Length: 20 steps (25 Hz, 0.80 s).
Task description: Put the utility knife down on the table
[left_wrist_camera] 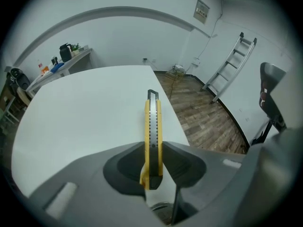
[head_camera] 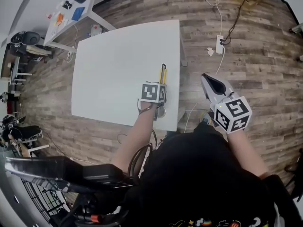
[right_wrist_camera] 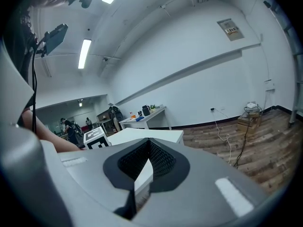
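Yellow plastic with a black notched strip along its spine, the slim utility knife (left_wrist_camera: 152,126) is clamped by its rear end in the left gripper (left_wrist_camera: 152,149), standing on edge and pointing straight ahead of the jaws. The white rectangular table (left_wrist_camera: 80,117) lies beneath and ahead of that gripper, its right edge just to the tool's right. Whether the knife touches the top cannot be told. The right gripper (right_wrist_camera: 149,143) hangs well off to the left gripper's right, over the wood-plank floor (head_camera: 265,56), its jaws closed on nothing. The step in hand looks like the lowering. The next move probably calls for settling the knife onto the surface, parting the jaws, then backing straight off.
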### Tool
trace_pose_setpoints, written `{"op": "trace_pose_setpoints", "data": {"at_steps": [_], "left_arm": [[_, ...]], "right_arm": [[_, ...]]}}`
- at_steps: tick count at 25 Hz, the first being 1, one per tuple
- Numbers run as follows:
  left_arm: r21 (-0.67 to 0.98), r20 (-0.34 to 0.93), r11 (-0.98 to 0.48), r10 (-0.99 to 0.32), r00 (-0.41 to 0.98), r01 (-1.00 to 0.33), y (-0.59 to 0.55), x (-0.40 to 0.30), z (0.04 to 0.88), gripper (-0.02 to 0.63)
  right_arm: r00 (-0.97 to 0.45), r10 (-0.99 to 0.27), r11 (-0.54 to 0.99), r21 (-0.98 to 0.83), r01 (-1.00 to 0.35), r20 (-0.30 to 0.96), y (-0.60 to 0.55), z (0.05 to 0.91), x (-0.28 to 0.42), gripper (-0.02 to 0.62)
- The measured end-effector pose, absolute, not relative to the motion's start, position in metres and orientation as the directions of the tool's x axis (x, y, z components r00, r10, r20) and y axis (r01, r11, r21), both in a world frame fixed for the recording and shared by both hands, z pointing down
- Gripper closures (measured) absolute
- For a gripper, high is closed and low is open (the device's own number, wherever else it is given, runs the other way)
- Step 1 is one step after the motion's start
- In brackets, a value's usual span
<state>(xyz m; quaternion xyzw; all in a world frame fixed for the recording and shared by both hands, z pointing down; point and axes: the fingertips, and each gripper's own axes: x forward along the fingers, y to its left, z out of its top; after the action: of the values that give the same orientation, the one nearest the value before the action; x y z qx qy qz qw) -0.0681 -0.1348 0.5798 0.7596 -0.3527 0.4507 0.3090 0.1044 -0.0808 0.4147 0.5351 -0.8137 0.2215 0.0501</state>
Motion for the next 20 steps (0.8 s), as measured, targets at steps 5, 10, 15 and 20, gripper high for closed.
{"op": "trace_pose_setpoints", "data": {"at_steps": [5, 10, 15, 20], "left_arm": [[0.131, 0.914, -0.560, -0.252, 0.319, -0.818, -0.138, -0.065, 0.586, 0.485], [0.117, 0.920, -0.558, -0.251, 0.301, -0.822, -0.140, -0.062, 0.594, 0.485], [0.109, 0.922, -0.551, -0.254, 0.291, -0.827, -0.141, -0.063, 0.598, 0.485], [0.109, 0.920, -0.548, -0.260, 0.293, -0.829, -0.143, -0.061, 0.597, 0.485]], "right_arm": [[-0.410, -0.854, 0.309, -0.321, -0.895, 0.320, -0.080, 0.419, 0.116, 0.569], [-0.404, -0.856, 0.301, -0.326, -0.896, 0.321, -0.081, 0.422, 0.125, 0.569], [-0.401, -0.856, 0.296, -0.325, -0.898, 0.326, -0.082, 0.423, 0.129, 0.571], [-0.398, -0.853, 0.287, -0.333, -0.898, 0.337, -0.083, 0.426, 0.133, 0.569]]}}
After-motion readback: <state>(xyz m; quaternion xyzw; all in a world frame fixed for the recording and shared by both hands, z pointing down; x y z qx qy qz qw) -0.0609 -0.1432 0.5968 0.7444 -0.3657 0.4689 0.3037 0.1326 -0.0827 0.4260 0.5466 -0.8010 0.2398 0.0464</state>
